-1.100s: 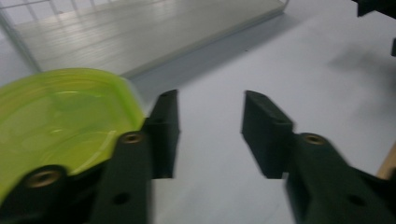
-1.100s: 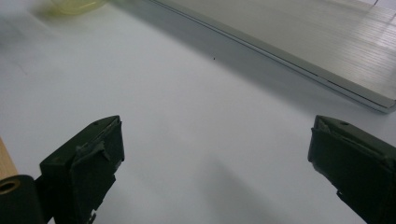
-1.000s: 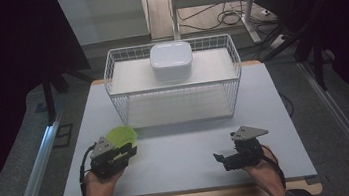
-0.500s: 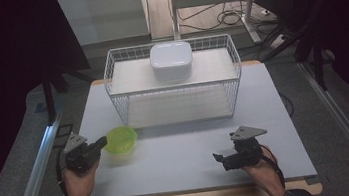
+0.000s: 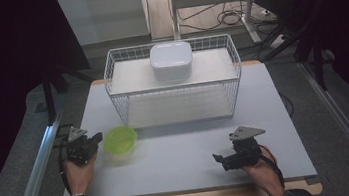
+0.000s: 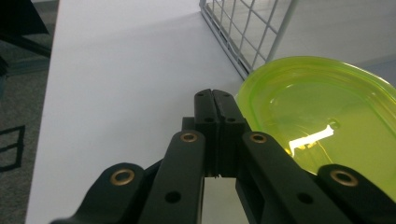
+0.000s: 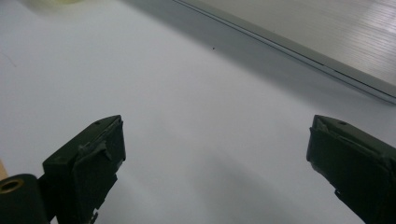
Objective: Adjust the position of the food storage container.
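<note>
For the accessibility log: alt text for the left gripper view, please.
The left hand-held gripper, black jaws shut together on nothing, points across a white table. A translucent green lid lies just to its right, in front of a white wire basket.

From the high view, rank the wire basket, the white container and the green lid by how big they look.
Largest to smallest in the high view:
1. wire basket
2. white container
3. green lid
The container and the lid look close in size, and the lid lies nearer the camera, so their order is unsure.
</note>
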The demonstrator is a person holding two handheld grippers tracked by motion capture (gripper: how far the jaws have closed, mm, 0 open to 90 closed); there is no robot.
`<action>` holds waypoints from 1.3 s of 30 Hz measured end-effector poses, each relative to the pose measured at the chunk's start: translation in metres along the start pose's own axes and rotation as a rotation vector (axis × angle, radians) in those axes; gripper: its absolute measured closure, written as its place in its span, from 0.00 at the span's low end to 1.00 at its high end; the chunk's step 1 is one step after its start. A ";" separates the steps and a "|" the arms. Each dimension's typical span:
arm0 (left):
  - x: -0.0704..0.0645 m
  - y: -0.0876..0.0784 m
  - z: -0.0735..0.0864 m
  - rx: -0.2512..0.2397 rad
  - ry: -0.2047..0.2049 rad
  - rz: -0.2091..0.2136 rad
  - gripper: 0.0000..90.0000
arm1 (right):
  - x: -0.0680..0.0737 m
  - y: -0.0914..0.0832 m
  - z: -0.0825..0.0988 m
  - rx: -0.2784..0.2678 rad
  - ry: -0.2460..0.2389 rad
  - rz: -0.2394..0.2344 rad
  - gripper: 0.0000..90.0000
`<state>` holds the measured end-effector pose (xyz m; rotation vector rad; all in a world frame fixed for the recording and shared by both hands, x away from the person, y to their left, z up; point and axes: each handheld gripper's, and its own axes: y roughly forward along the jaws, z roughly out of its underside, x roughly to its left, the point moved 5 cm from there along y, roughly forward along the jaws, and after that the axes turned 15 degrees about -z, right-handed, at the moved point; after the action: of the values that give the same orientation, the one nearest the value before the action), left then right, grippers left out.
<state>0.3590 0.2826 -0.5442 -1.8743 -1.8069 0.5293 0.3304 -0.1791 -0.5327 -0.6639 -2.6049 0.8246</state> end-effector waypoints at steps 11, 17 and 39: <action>-0.011 0.005 0.004 0.043 -0.001 0.028 1.00 | -0.001 0.001 0.001 0.011 0.009 -0.002 0.05; -0.020 0.004 0.004 0.044 -0.003 0.048 1.00 | -0.001 0.002 0.003 0.026 0.014 -0.009 0.05; -0.052 -0.005 0.006 0.055 0.030 0.166 1.00 | -0.001 0.003 0.004 0.035 0.020 -0.019 0.05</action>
<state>0.3487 0.2308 -0.5494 -1.9942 -1.6104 0.5988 0.3307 -0.1793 -0.5384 -0.6334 -2.5687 0.8516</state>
